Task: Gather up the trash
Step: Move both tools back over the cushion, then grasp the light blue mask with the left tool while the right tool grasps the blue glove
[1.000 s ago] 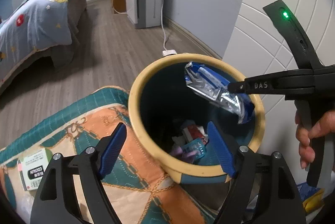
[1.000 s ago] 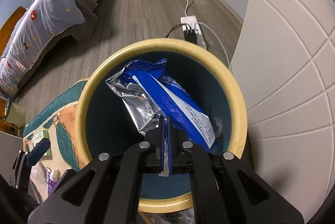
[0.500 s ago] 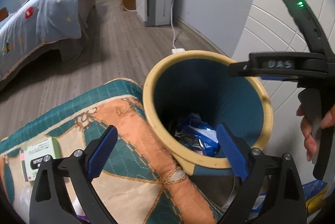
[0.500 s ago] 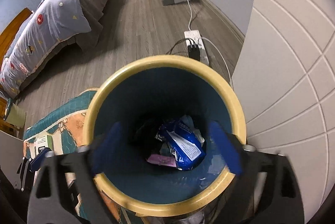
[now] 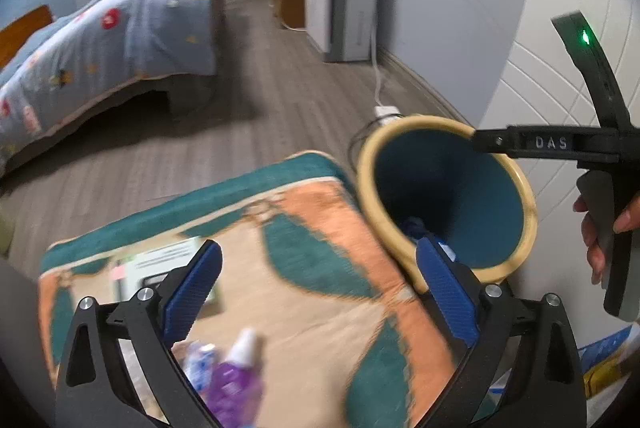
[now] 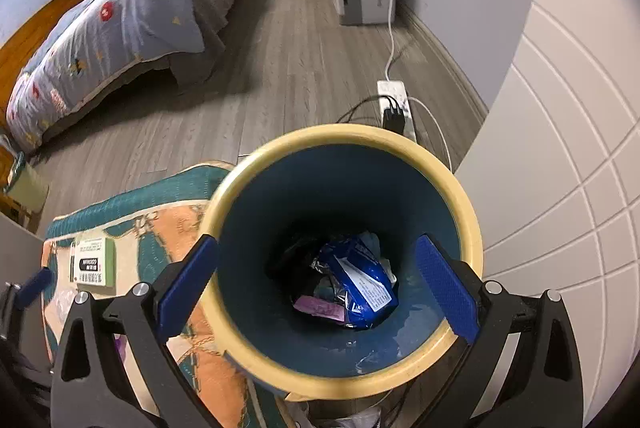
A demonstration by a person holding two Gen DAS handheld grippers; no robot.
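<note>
The trash bin (image 6: 468, 224), cream rim and dark blue inside, stands beside the patterned cushion; it also shows in the left wrist view (image 5: 528, 204). A blue and silver snack wrapper (image 6: 360, 278) lies at its bottom on other scraps. My right gripper (image 6: 316, 286) is open and empty above the bin's mouth. My left gripper (image 5: 320, 288) is open and empty over the orange and teal cushion (image 5: 312, 248). A purple bottle (image 5: 234, 388) and a green-white box (image 5: 160, 264) lie on the cushion below it. The box also shows in the right wrist view (image 6: 94, 262).
A bed with a blue quilt (image 6: 120, 12) stands at the left across the wood floor. A power strip with cables (image 6: 394, 104) lies behind the bin. A white panelled wall (image 6: 560, 148) is close on the right. A grey appliance (image 5: 344, 16) stands by the far wall.
My right gripper opened and the blue wrapper dropped to the bottom of the bin. My left gripper moved left, away from the bin and over the cushion.
</note>
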